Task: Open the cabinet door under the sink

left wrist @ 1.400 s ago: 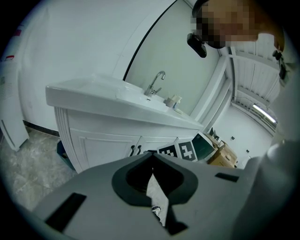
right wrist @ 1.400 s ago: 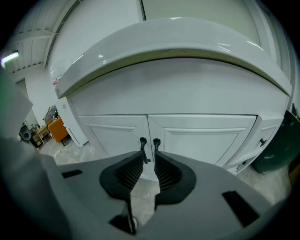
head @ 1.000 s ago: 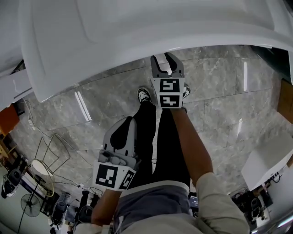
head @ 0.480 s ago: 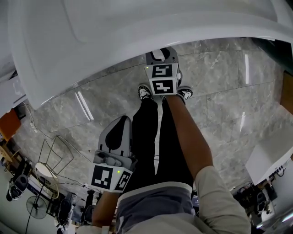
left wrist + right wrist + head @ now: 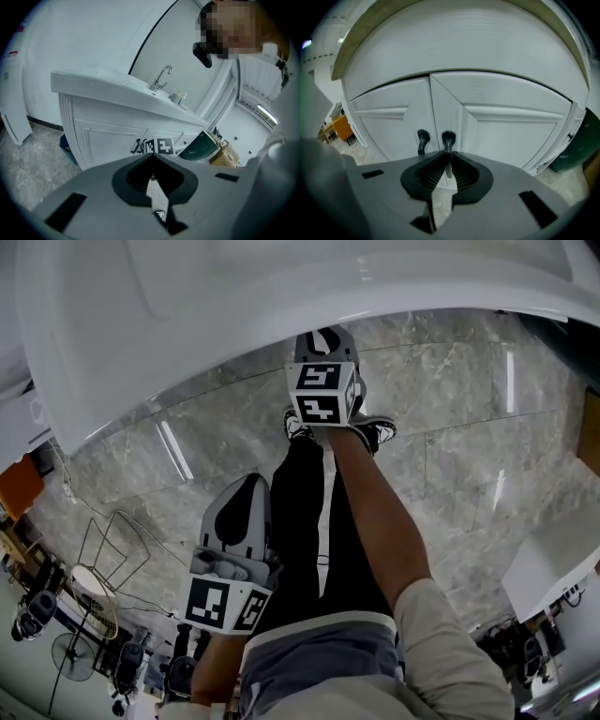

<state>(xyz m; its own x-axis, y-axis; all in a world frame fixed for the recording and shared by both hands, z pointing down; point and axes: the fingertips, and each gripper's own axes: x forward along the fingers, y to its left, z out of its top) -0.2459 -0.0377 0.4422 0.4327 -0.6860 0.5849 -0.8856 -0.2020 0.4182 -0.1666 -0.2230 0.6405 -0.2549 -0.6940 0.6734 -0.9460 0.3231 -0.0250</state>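
Right gripper view: right claw (image 5: 447, 153) tight on curved black handle (image 5: 448, 137); left claw (image 5: 152, 155) closed.

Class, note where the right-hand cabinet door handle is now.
In the right gripper view, the right-hand handle sits at centre on the right door, beside the left handle, its lower end nipped by the right claw.

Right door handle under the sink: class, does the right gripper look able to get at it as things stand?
Probably yes: the right gripper appears closed on the lower end of the right door handle; nothing lies between, and the left door handle stands clear beside it.
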